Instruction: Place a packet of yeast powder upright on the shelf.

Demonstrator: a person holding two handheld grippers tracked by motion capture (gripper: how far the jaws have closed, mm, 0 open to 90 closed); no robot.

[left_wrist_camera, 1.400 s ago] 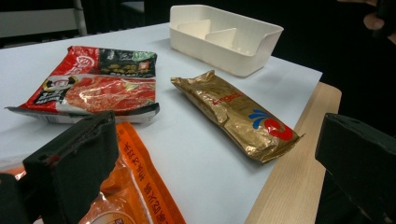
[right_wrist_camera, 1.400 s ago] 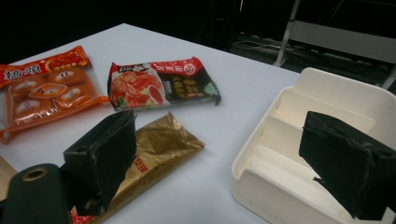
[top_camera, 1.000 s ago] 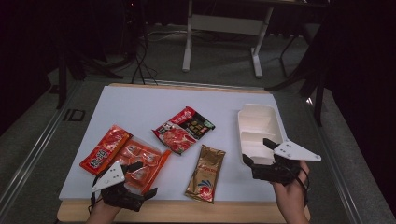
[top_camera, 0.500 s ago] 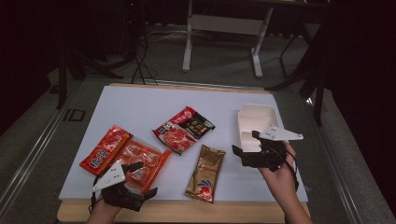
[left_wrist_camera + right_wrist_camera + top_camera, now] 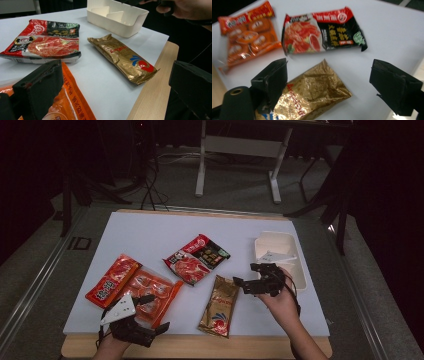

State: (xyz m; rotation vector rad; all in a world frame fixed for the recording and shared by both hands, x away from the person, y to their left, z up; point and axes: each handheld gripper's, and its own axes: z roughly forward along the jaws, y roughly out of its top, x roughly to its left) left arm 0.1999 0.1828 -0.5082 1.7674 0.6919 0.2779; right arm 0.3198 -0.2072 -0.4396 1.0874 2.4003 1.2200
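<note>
A gold snack packet [image 5: 219,306] lies near the table's front edge. My right gripper [image 5: 246,276] hovers at its upper end and points left. In the right gripper view the packet's crinkled top [image 5: 312,92] lies below and between the jaws of this gripper [image 5: 332,82]. They have just been closing a little but stand wide and do not touch it. My left gripper [image 5: 159,312] rests open at the front left. One of its jaws is over the orange packet [image 5: 72,100] and nothing is between them. The gold packet [image 5: 122,58] lies to its right.
A red-and-black noodle packet [image 5: 196,258] lies in the table's middle, with an orange packet [image 5: 150,290] and a red one [image 5: 112,280] to the left. A white divided tray [image 5: 280,252] stands at the right, behind my right hand. The wooden table edge [image 5: 152,95] runs close by.
My right gripper has moved left and down, from in front of the white tray to the upper end of the gold packet. The left gripper and the packets have stayed put.
</note>
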